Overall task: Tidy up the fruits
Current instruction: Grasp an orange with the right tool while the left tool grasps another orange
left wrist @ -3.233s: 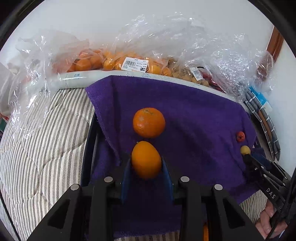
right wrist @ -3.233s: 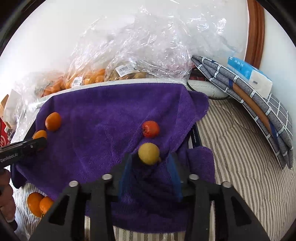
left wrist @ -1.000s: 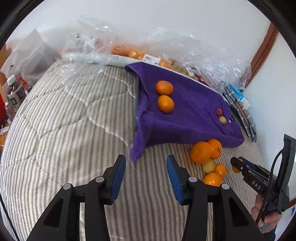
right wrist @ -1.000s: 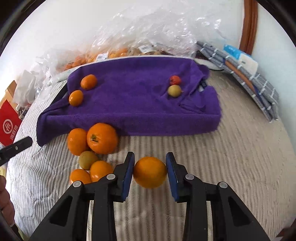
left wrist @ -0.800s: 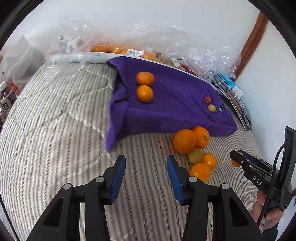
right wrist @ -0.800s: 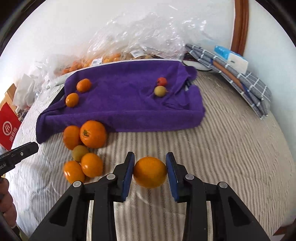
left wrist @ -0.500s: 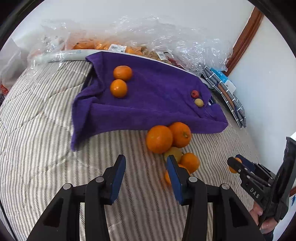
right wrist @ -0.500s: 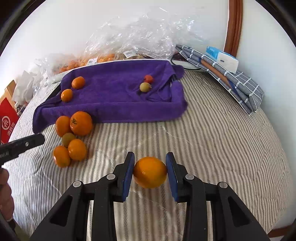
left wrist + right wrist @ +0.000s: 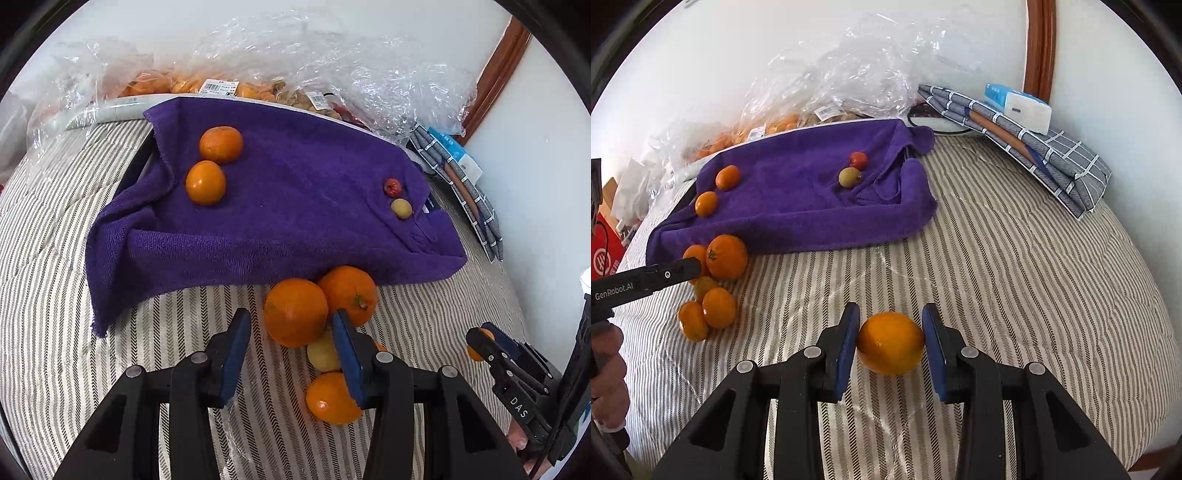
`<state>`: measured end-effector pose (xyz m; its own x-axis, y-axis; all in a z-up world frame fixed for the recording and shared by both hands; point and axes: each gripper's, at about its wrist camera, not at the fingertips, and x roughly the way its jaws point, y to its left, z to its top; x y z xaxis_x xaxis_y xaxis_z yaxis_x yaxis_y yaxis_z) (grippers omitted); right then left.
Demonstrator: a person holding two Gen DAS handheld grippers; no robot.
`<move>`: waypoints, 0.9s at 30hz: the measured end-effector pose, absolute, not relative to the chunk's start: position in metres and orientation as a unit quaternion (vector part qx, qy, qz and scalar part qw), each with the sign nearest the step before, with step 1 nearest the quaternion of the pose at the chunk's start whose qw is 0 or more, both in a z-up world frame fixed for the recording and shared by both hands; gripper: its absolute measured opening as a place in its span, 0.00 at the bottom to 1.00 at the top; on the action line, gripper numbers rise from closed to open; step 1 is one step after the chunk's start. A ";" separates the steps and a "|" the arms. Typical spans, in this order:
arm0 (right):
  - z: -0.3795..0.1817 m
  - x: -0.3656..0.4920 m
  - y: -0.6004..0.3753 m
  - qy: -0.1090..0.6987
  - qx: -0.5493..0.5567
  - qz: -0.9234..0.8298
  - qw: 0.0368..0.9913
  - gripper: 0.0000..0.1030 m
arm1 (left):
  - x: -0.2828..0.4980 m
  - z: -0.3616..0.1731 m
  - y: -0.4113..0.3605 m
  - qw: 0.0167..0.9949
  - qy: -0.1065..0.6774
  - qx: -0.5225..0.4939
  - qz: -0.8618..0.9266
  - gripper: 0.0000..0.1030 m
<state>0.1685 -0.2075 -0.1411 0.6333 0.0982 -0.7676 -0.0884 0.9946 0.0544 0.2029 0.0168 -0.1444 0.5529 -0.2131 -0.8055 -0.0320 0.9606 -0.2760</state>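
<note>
A purple towel [image 9: 295,206] lies on the striped bed with two oranges [image 9: 206,182] at its left and a small red fruit [image 9: 392,187] and a small yellow-green fruit [image 9: 401,208] at its right. A heap of oranges [image 9: 295,312] with a pale fruit lies on the bed in front of the towel. My left gripper [image 9: 291,345] is open and empty, its jaws either side of the nearest heap orange. My right gripper [image 9: 890,345] is shut on an orange [image 9: 890,343] held over the bed; it also shows in the left wrist view [image 9: 480,341].
Clear plastic bags of fruit [image 9: 229,86] lie along the wall behind the towel. A folded checked cloth [image 9: 1034,144] with a tissue pack [image 9: 1019,105] sits at the back right. A red box [image 9: 605,251] stands left of the bed.
My left gripper moved forward and right up to the heap of oranges. My right gripper, still holding its orange, drew back from the towel over the bed.
</note>
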 end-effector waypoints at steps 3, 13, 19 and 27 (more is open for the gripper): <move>-0.141 0.171 -0.209 0.425 0.010 0.054 0.904 0.34 | 0.204 -0.143 0.019 0.875 0.465 -0.130 -0.041 0.42; -0.139 0.175 -0.205 0.422 0.008 0.062 0.904 0.34 | 0.207 -0.145 0.012 0.875 0.469 -0.115 -0.036 0.42; -0.137 0.174 -0.202 0.420 0.006 0.068 0.905 0.34 | 0.205 -0.150 0.022 0.871 0.478 -0.109 -0.022 0.40; -0.139 0.175 -0.198 0.424 0.000 0.068 0.903 0.34 | 0.212 -0.155 0.021 0.867 0.481 -0.128 -0.032 0.30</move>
<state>0.1749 -0.1977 -0.1394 0.6307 0.1226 -0.7663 -0.1229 0.9908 0.0574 0.2116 0.0207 -0.1551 0.5355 -0.1787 -0.8254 -0.0681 0.9651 -0.2530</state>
